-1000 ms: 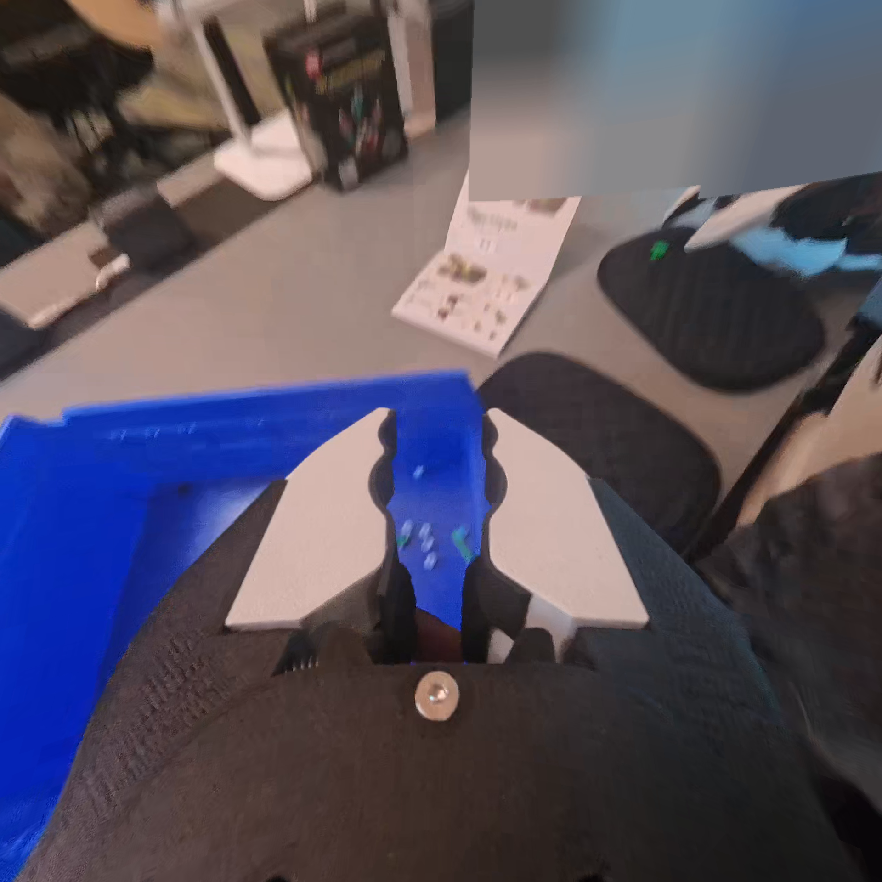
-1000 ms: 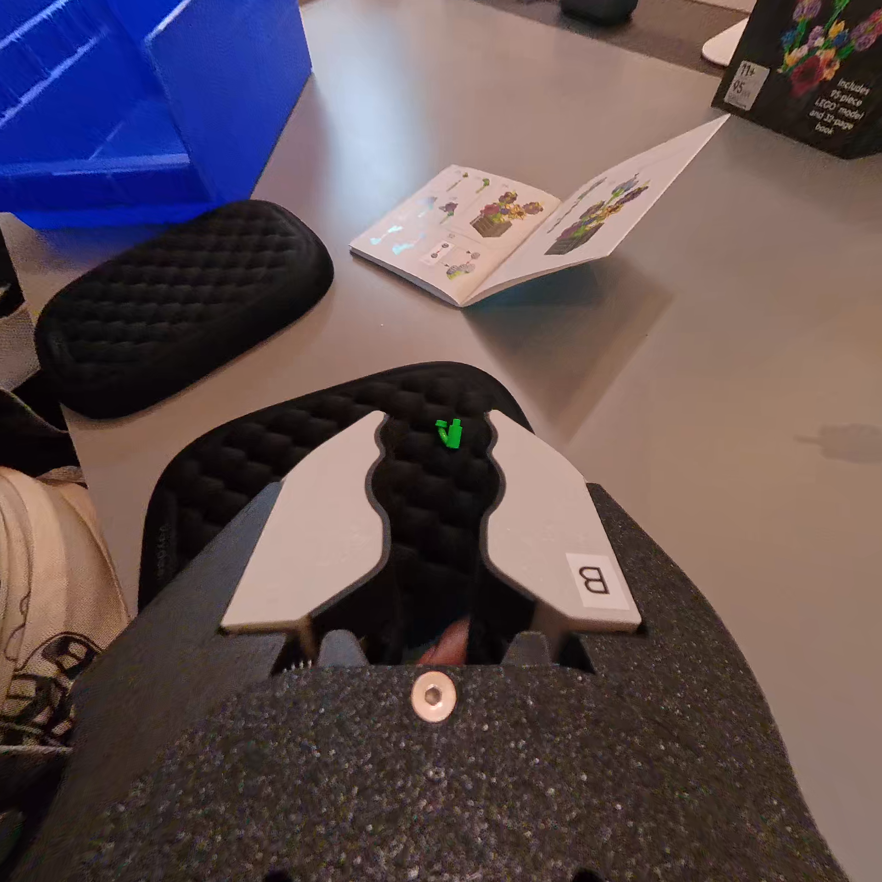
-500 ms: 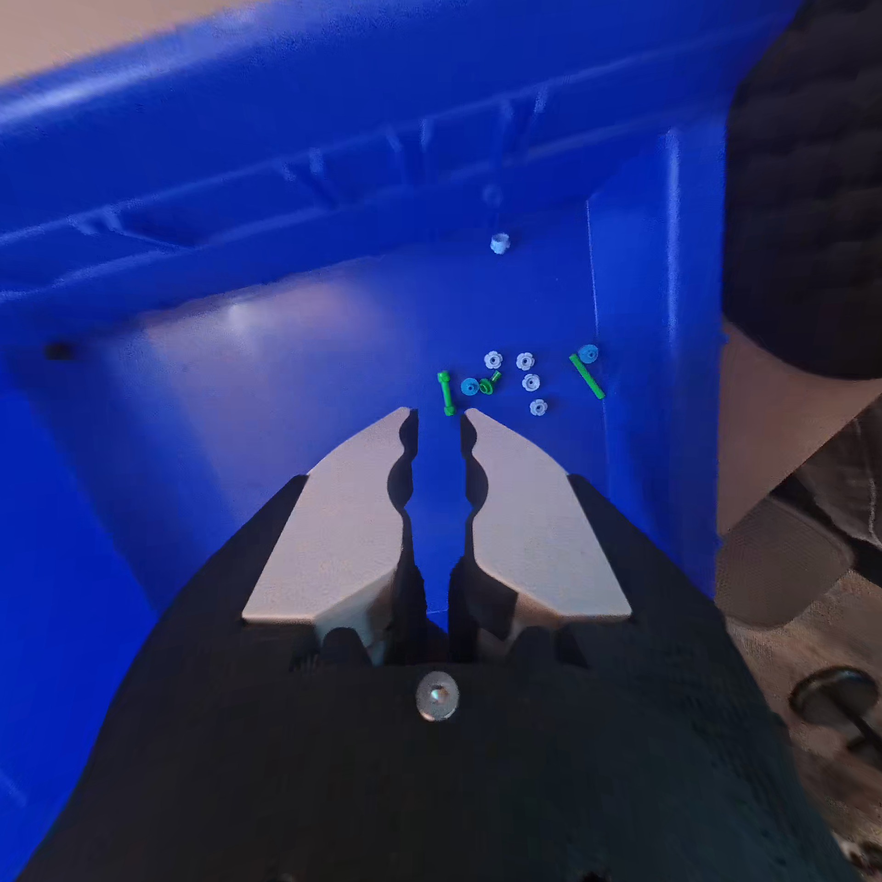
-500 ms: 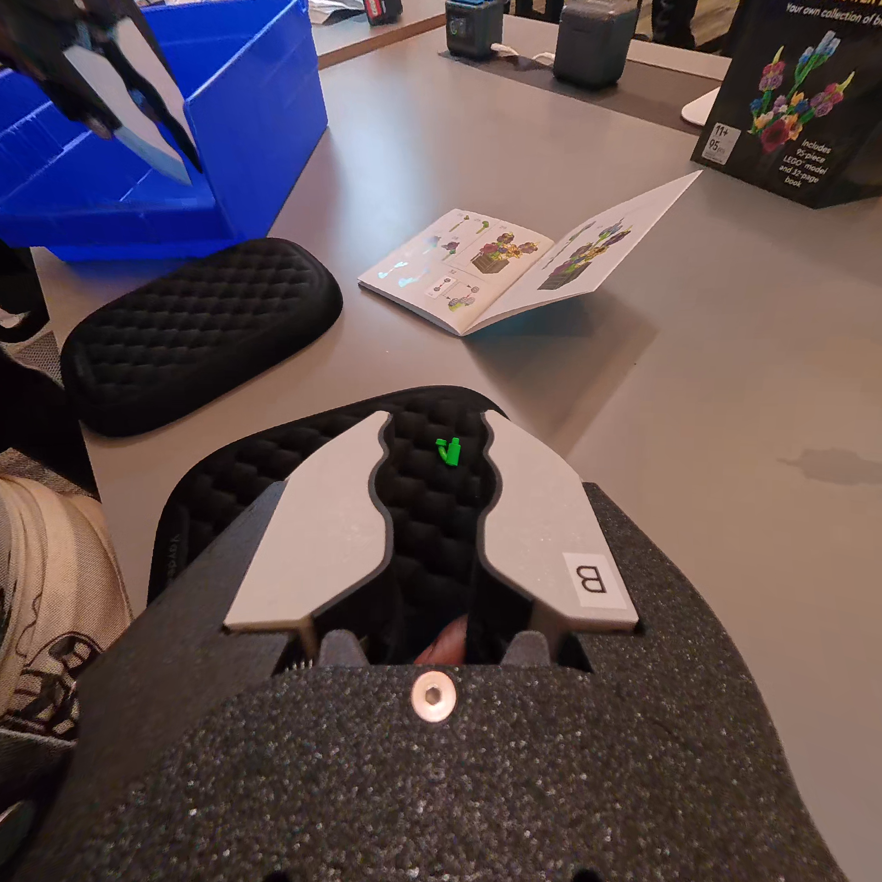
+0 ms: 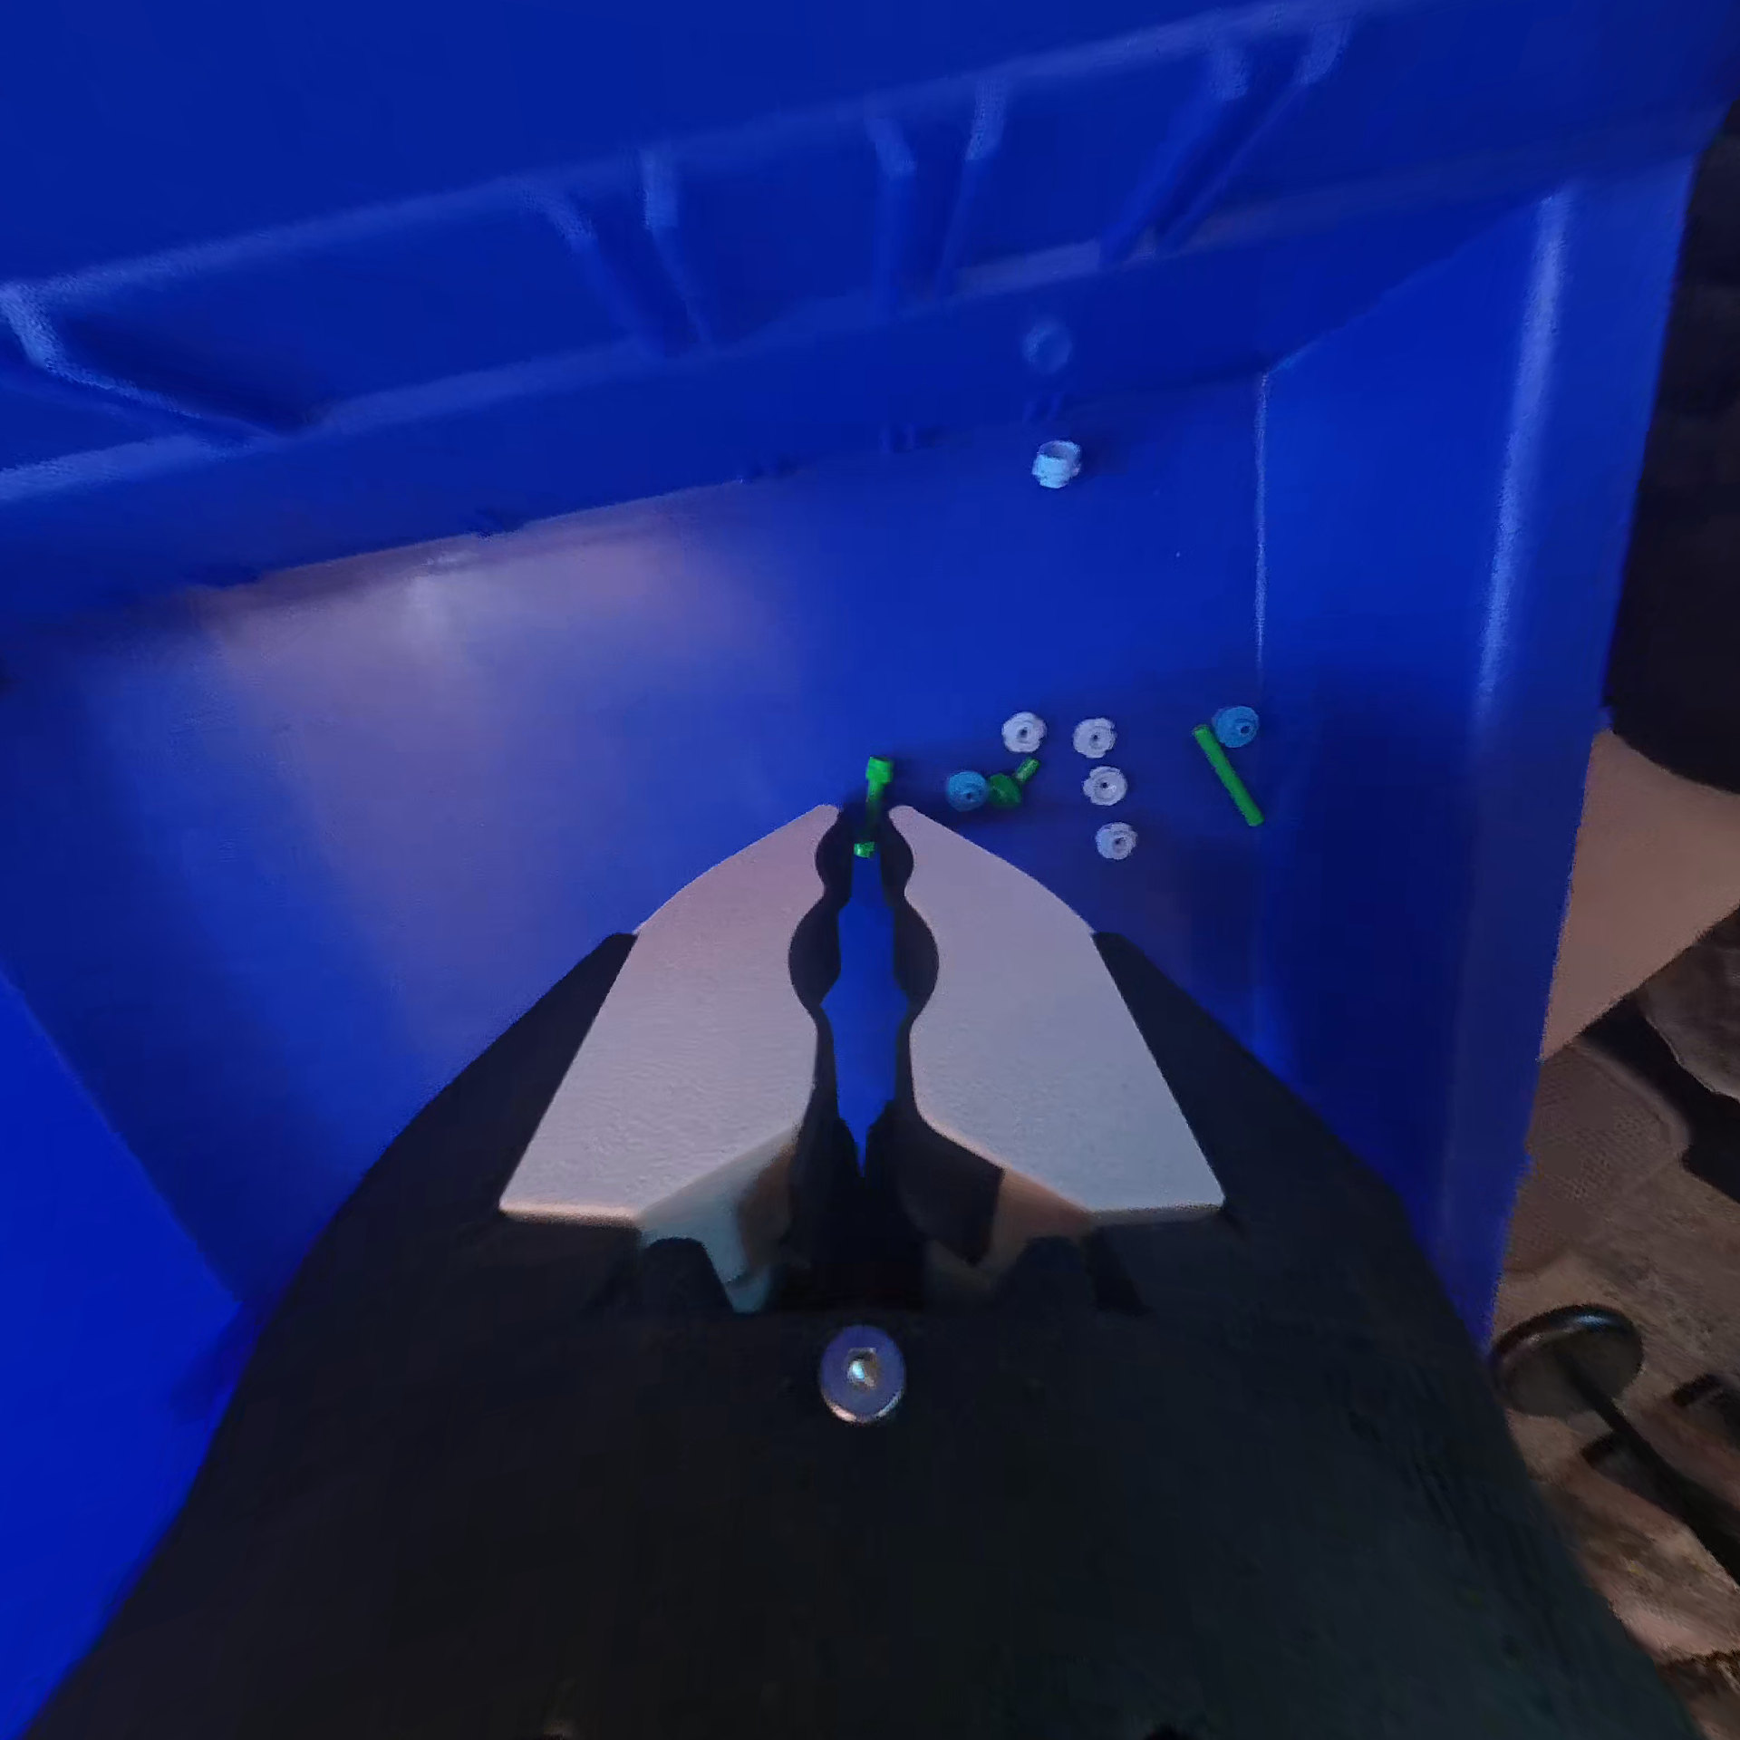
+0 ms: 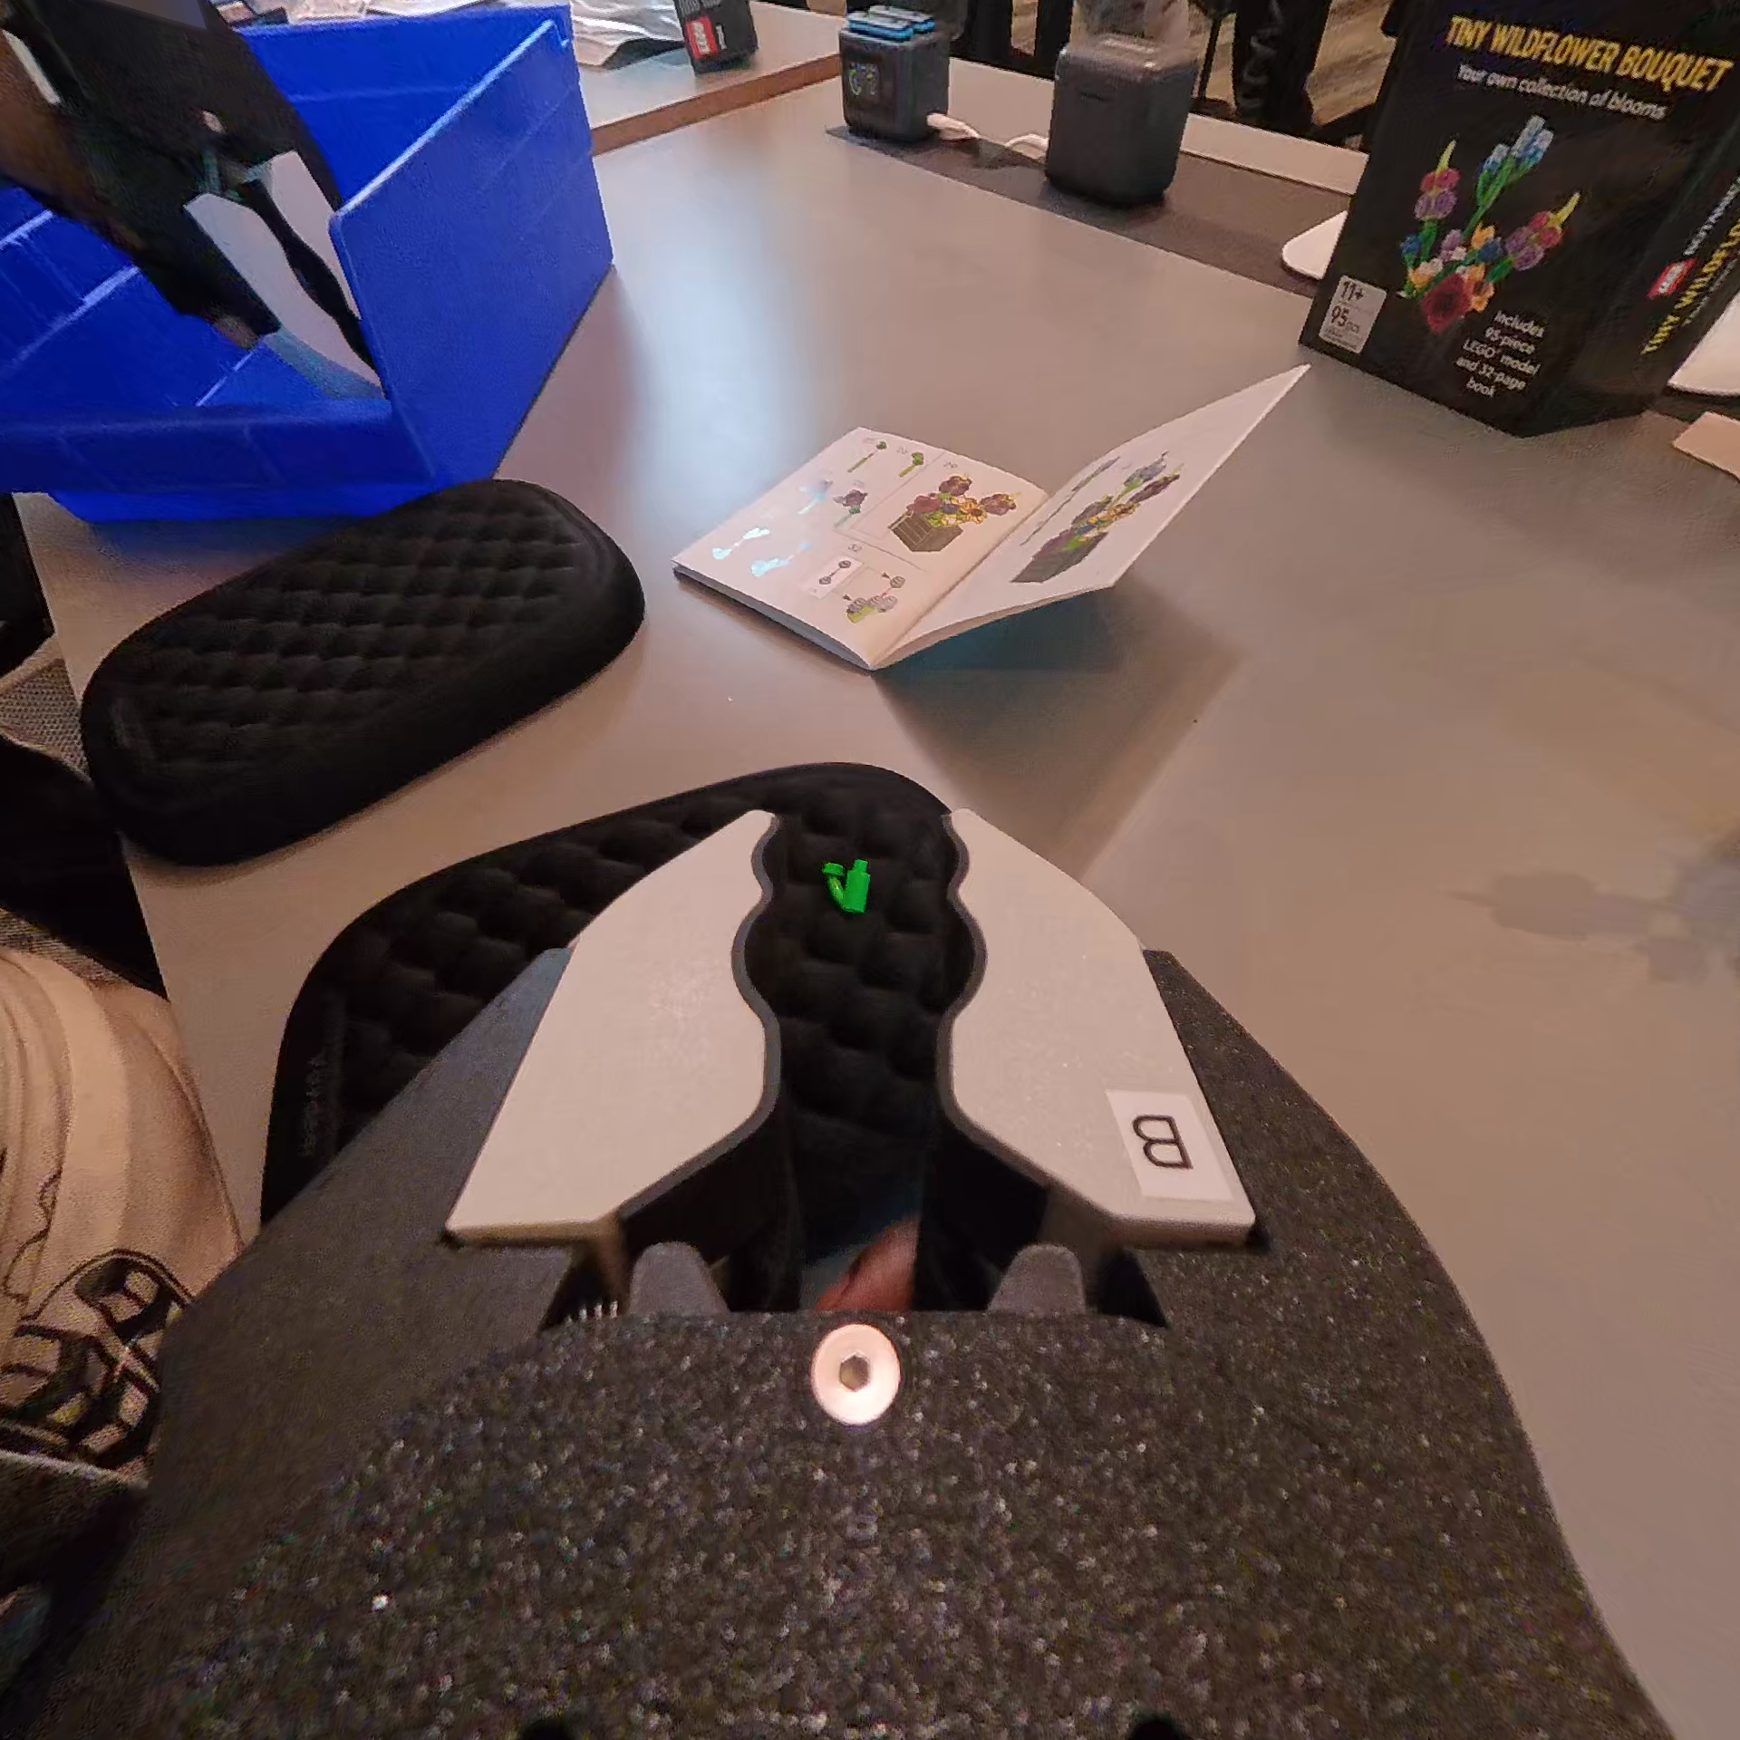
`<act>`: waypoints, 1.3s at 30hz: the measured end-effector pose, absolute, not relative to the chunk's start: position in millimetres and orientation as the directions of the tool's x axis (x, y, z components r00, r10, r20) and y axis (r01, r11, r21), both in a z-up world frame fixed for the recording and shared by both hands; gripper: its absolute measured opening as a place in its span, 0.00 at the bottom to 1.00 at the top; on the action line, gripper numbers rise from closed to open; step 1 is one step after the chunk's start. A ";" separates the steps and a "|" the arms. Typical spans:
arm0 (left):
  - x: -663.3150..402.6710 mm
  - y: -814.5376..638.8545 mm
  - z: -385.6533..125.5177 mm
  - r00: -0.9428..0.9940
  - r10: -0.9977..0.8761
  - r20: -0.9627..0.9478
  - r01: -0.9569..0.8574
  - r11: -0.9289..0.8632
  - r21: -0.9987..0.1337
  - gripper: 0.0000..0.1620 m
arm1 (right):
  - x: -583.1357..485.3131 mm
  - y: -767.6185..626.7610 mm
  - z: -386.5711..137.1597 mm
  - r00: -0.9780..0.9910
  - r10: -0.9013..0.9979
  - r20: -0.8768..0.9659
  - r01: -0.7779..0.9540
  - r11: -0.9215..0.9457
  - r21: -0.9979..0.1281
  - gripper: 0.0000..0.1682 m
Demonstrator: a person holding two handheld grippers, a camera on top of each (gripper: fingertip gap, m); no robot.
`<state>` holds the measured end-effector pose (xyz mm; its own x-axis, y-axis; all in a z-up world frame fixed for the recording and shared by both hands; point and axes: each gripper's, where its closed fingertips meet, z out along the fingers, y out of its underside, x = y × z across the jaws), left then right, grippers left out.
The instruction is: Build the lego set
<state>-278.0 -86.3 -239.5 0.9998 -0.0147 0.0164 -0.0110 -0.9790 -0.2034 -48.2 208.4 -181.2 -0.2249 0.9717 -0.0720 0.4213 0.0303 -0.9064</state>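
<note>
My left gripper [image 5: 861,817] reaches down into the blue bin [image 5: 1393,659]. Its jaws stand a narrow gap apart, one on each side of a small green stem piece [image 5: 874,800] on the bin floor, and do not pinch it. Several pale round pieces [image 5: 1097,765], two blue round pieces [image 5: 965,789], another green piece [image 5: 1009,786] and a green bar [image 5: 1227,774] lie just to the right. My right gripper [image 6: 857,829] is open and empty, above a black quilted pad [image 6: 424,951] that bears a small green piece [image 6: 847,887] between its fingers.
The right wrist view shows the blue bin [image 6: 471,264] at far left with the left gripper [image 6: 217,235] in it. A second black pad [image 6: 358,650], an open instruction booklet [image 6: 942,546] and the dark set box [image 6: 1544,217] stand on the grey table [image 6: 1412,847]. The left gripper's tips are roughly 40 centimeters from the right gripper's. From my left tips it is roughly 7 centimeters to the green bar [image 5: 1227,774]; from my right, 30 centimeters.
My left gripper has dropped from above the table into the bin, moved up to the green stem piece and narrowed its jaws. My right gripper has stayed open over its pad.
</note>
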 end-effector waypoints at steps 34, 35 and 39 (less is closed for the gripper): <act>-281.4 -86.4 -235.2 0.997 0.059 -0.047 0.048 -0.977 -0.208 0.04 | -57.5 190.5 -172.8 -0.291 0.955 -0.055 0.397 0.068 -0.915 0.14; -280.7 -87.3 -237.5 0.998 0.055 -0.036 0.047 -0.980 -0.194 0.04 | -57.4 191.0 -173.0 -0.289 0.956 -0.055 0.398 0.068 -0.915 0.14; -281.2 -86.5 -239.8 0.997 0.080 -0.006 0.077 -0.978 -0.191 0.04 | -56.9 192.7 -172.8 -0.284 0.957 -0.054 0.398 0.067 -0.915 0.14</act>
<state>-281.2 -86.5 -239.8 0.9968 0.0797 -0.0055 0.0772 -0.9785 -0.1913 -56.9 192.7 -172.8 -0.2839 0.9573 -0.0538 0.3980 0.0667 -0.9149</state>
